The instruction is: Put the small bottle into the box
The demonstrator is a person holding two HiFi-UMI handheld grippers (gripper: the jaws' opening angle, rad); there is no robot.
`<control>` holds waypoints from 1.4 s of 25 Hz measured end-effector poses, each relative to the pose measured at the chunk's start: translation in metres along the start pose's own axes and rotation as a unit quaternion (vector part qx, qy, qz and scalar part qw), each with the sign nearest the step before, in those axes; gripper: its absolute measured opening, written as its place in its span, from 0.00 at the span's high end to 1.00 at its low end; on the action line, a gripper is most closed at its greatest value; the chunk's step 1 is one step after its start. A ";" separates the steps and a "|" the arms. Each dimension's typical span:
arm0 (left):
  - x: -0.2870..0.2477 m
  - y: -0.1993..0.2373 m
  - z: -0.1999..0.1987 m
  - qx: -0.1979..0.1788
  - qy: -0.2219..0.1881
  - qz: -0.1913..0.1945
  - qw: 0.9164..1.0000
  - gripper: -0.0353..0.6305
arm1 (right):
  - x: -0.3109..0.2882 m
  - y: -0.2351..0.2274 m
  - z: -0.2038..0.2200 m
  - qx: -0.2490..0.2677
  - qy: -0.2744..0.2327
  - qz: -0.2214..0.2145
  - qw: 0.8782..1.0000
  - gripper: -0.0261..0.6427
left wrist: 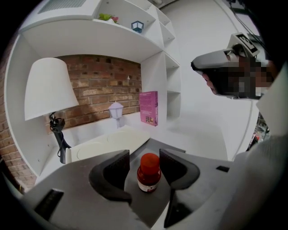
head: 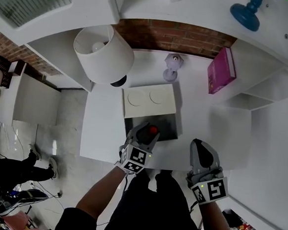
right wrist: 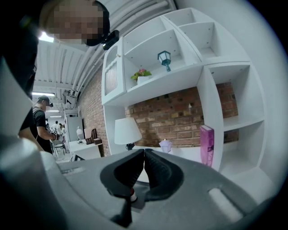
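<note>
A small bottle (head: 153, 130) with a red cap (left wrist: 149, 161) and a white label stands upright on the dark grey box (head: 166, 122), near its front. My left gripper (head: 146, 132) is open, its jaws either side of the bottle (left wrist: 149, 173); a gap shows on the left side, and the right jaw is close to the cap. Behind the box (left wrist: 160, 147) lies its cream lid (head: 150, 100). My right gripper (head: 201, 147) hangs over the desk's front edge to the right, shut and holding nothing. Under its jaws (right wrist: 144, 164) a sliver of the bottle (right wrist: 133, 196) shows.
A white lamp (head: 103, 54) stands at the back left of the white desk (head: 212, 132). A small lilac lantern (head: 171, 67) and a pink book (head: 221, 71) stand by the brick back wall. White shelves rise to the right. A person stands far off (right wrist: 41, 121).
</note>
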State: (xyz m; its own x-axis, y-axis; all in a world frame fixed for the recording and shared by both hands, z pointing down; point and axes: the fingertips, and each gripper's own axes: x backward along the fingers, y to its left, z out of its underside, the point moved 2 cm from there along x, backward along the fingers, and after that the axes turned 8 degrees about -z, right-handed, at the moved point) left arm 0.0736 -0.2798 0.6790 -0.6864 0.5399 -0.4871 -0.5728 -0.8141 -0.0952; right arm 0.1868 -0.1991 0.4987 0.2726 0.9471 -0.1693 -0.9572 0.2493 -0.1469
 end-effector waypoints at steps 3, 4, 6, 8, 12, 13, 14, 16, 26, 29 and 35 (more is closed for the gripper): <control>0.013 0.007 -0.013 0.017 -0.025 -0.005 1.000 0.63 | 0.000 0.003 0.000 0.005 0.007 -0.005 1.000 0.96; 0.018 0.009 -0.020 0.024 -0.035 -0.007 0.999 0.63 | -0.001 0.004 -0.001 0.007 0.005 -0.006 1.000 0.96; 0.030 0.015 -0.034 0.039 -0.056 -0.015 0.998 0.63 | -0.002 0.005 -0.003 0.009 0.001 -0.008 1.000 0.96; 0.042 0.021 -0.047 0.057 -0.078 -0.028 0.995 0.62 | -0.002 0.006 -0.005 0.014 0.000 -0.013 1.000 0.96; 0.068 0.033 -0.072 0.077 -0.101 -0.047 0.991 0.63 | -0.007 0.010 -0.015 0.022 -0.006 -0.019 1.000 0.95; 0.073 0.036 -0.077 0.079 -0.097 -0.050 0.991 0.63 | -0.008 0.011 -0.020 0.024 -0.009 -0.018 1.000 0.95; 0.078 0.039 -0.081 0.081 -0.093 -0.054 0.991 0.63 | -0.010 0.011 -0.024 0.026 -0.012 -0.018 0.999 0.96; 0.088 0.047 -0.092 0.088 -0.093 -0.064 0.990 0.63 | -0.013 0.011 -0.034 0.033 -0.023 -0.017 0.999 0.96; 0.159 0.071 -0.169 0.134 -0.174 -0.102 0.970 0.64 | -0.022 0.016 -0.079 0.065 -0.069 -0.020 0.995 0.97; 0.178 0.076 -0.187 0.129 -0.192 -0.116 0.966 0.64 | -0.021 0.021 -0.098 0.092 -0.080 -0.016 0.992 0.97; 0.207 0.087 -0.214 0.112 -0.224 -0.147 0.957 0.64 | -0.016 0.030 -0.129 0.106 -0.106 -0.031 0.988 0.96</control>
State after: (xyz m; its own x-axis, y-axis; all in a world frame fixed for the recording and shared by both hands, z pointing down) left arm -0.0223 -0.2845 0.3837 -0.5752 0.8169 -0.0417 -0.8179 -0.5737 0.0427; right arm 0.1664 -0.2330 0.3714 0.3274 0.9438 0.0448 -0.9439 0.3245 0.0615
